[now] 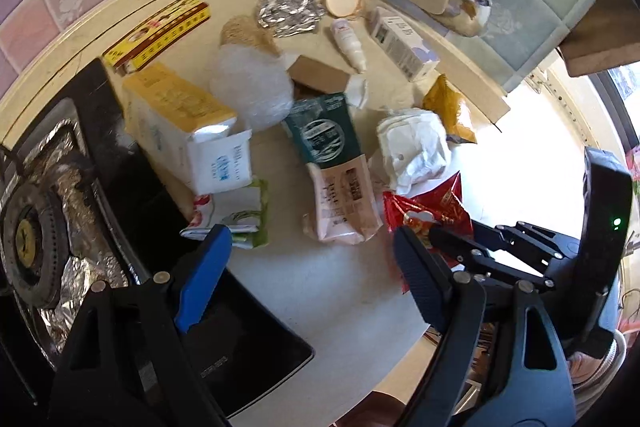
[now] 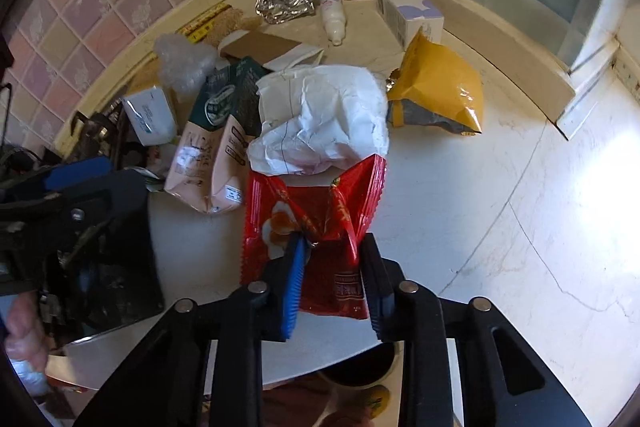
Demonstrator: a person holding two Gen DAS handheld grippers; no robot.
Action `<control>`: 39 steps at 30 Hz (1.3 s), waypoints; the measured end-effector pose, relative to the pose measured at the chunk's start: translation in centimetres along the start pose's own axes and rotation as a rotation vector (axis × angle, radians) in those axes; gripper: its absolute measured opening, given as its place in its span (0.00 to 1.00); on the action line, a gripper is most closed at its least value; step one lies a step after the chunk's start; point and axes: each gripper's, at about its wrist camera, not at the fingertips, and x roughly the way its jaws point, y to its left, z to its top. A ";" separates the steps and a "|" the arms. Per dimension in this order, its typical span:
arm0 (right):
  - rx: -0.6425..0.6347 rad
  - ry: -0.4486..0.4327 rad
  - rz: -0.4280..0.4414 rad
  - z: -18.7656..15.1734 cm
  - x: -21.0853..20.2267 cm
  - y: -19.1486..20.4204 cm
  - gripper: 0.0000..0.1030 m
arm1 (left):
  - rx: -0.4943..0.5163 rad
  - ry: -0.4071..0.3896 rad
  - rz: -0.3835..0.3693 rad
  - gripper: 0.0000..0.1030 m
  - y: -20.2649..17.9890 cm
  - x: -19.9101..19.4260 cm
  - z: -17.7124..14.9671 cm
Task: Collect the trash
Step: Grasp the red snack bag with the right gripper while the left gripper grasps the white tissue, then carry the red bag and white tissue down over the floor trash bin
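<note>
Trash litters a pale counter (image 1: 320,287). A red snack wrapper (image 2: 316,203) lies at the near edge, and my right gripper (image 2: 332,259) is shut on it, the foil bunched between the blue and black pads. In the left wrist view the same red wrapper (image 1: 428,207) shows with the right gripper's black linkage (image 1: 520,247) on it. My left gripper (image 1: 310,233) hangs open above the counter with nothing between its fingers, just short of a green and pink bag (image 1: 332,167). Crumpled white paper (image 2: 324,119) touches the wrapper's far end.
A gas burner (image 1: 36,227) and black cooktop (image 1: 240,347) sit at the left. Farther back lie a yellow bag (image 2: 440,87), a tissue pack (image 1: 180,123), clear plastic (image 1: 252,87), foil (image 1: 288,9), a small bottle (image 1: 352,43), a carton (image 1: 400,43), tiled walls behind.
</note>
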 end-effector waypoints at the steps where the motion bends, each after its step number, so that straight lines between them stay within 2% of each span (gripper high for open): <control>1: 0.011 0.001 0.014 0.0 -0.3 -0.3 0.18 | 0.014 -0.005 0.003 0.79 -0.4 -0.1 0.1; 5: 0.036 -0.008 0.032 -0.5 -2.3 -1.5 0.15 | 0.113 -0.047 0.055 0.79 -3.4 -0.2 1.4; 8: 0.064 -0.002 0.065 -1.3 -3.9 -2.8 0.14 | 0.176 -0.057 0.067 0.79 -5.5 0.4 2.6; 11: 0.097 -0.024 0.056 -2.0 -5.5 -4.6 0.14 | 0.242 -0.052 0.067 0.79 -7.4 1.4 3.7; 17: 0.249 -0.090 0.031 -2.8 -8.0 -8.8 0.13 | 0.404 -0.007 0.097 0.79 -11.2 4.9 5.2; 23: 0.399 -0.123 -0.037 -3.0 -8.3 -11.7 0.13 | 0.446 0.074 0.112 0.79 -12.0 8.3 5.8; 30: 0.439 -0.118 -0.032 -3.1 -8.6 -12.7 0.13 | 0.451 0.137 0.067 0.78 -12.3 10.2 5.5; 31: 0.439 -0.118 -0.032 -3.1 -8.6 -12.6 0.13 | 0.452 0.147 0.065 0.72 -12.3 10.5 5.4; 32: 0.439 -0.118 -0.033 -3.1 -8.6 -12.5 0.13 | 0.452 0.171 0.066 0.62 -12.4 11.0 5.0; 33: 0.439 -0.117 -0.031 -3.2 -8.6 -12.5 0.13 | 0.450 0.189 0.062 0.61 -12.4 11.5 4.9; 35: 0.441 -0.111 -0.027 -3.2 -8.7 -12.2 0.13 | 0.421 0.188 0.025 0.44 -12.2 11.5 4.8; 37: 0.441 -0.114 -0.031 -3.4 -8.9 -11.9 0.13 | 0.399 0.201 0.015 0.36 -12.1 11.6 4.7; 39: 0.437 -0.115 -0.040 -3.6 -9.1 -11.5 0.13 | 0.400 0.197 0.027 0.35 -12.1 11.5 4.5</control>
